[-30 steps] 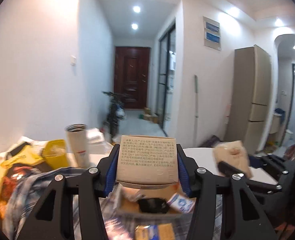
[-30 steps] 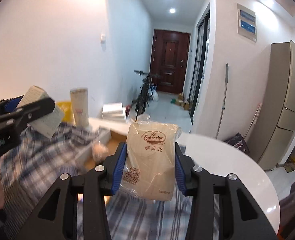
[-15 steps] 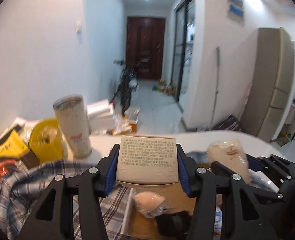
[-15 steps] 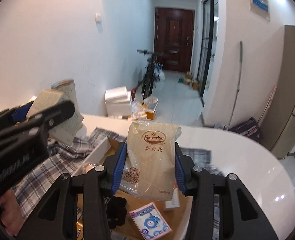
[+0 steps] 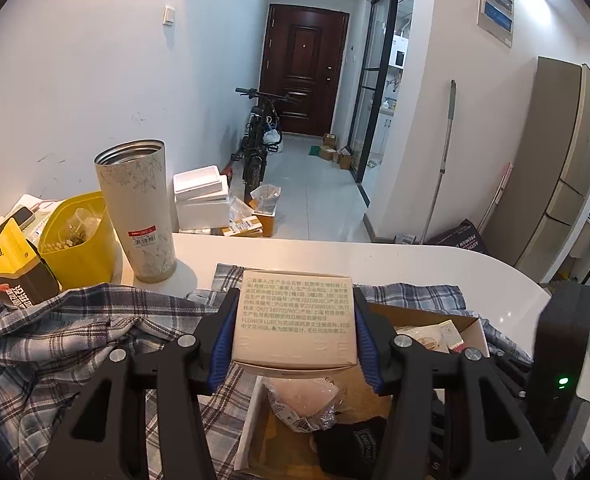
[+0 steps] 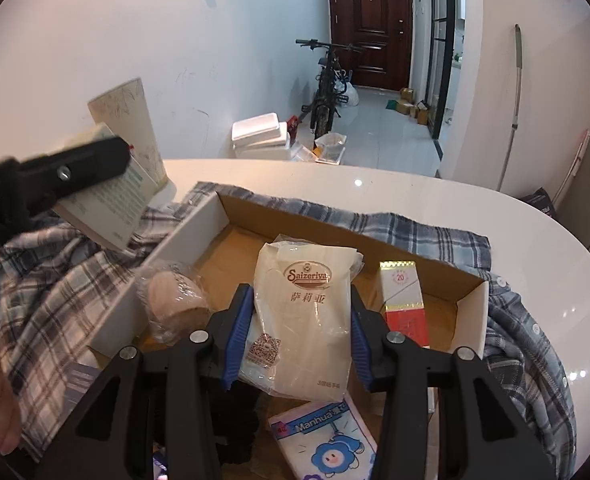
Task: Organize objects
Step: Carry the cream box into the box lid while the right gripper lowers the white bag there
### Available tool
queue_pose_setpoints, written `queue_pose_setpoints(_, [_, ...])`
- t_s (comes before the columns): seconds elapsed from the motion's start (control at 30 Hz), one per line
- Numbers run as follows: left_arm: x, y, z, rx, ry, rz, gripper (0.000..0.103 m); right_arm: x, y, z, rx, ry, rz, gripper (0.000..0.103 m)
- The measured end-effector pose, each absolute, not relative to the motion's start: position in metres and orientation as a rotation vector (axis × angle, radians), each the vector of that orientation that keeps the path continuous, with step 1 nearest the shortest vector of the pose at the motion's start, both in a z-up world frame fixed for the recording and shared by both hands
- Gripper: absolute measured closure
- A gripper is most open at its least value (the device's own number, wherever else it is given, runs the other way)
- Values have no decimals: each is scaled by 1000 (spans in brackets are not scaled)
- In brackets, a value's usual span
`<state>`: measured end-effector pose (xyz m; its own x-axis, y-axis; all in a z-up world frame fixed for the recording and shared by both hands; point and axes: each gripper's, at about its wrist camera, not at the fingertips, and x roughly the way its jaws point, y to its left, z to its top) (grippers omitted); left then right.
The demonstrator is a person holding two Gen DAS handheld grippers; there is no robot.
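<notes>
cardboard tray (image 6: 471,312) lies directly beneath right gripper (image 6: 301,344), clamped on napkin packet (image 6: 307,312) (long axis 12 o'clock); left gripper (image 5: 295,344) clamps beige box (image 5: 295,320) at tray's 9 o'clock.

A lived-in home — entrance door (image 5: 303,68), parked bicycle (image 5: 259,136), tall fridge (image 5: 563,184) (kitchen beyond), cluttered white table (image 5: 415,264)
</notes>
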<state>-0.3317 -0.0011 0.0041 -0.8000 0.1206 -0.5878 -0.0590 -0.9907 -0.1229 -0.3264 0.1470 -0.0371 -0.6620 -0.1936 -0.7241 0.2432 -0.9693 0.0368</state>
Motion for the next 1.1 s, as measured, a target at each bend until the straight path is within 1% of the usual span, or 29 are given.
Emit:
queue_pose_setpoints(0.1, [-331, 1, 5, -953, -153, 2880, 49, -329, 147, -45, 1179, 92, -2647, 58])
queue_pose_setpoints(0.2, [-329, 3, 8, -945, -146, 2880, 49, -329, 148, -47, 1179, 98, -2659, 54])
queue_pose_setpoints(0.27, [-328, 4, 9, -941, -143, 2881, 49, -326, 153, -41, 1139, 81, -2698, 43])
queue_pose_setpoints(0.33, [-328, 4, 9, -943, -152, 2872, 49, -320, 158, -28, 1076, 46, -2709, 38])
queue_pose_setpoints(0.37, [-328, 4, 9, -944, -161, 2868, 49, -317, 162, -20, 1048, 38, -2721, 37])
queue_pose_setpoints(0.47, [-329, 7, 12, -952, -185, 2850, 49, -305, 173, 5, 953, 83, -2797, 35])
queue_pose_setpoints(0.57, [-339, 19, 11, -1004, -176, 2805, 49, -300, 185, 24, 896, 141, -2870, 33])
queue_pose_setpoints(0.63, [-346, 29, 9, -1027, -135, 2790, 49, -301, 196, 30, 886, 121, -2892, 33])
queue_pose_setpoints(0.73, [-363, 46, -1, -1099, -44, 2799, 49, -309, 210, 24, 922, 73, -2905, 33])
queue_pose_setpoints(0.87, [-376, 59, -13, -1153, -83, 2725, 49, -318, 224, 11, 994, 14, -2898, 33])
queue_pose_setpoints(1.0, [-379, 74, -21, -1144, 39, 2782, 49, -326, 236, 4, 1041, -28, -2898, 33])
queue_pose_setpoints(1.1, [-384, 76, -34, -1198, 26, 2739, 49, -328, 242, 1, 1051, -56, -2896, 33])
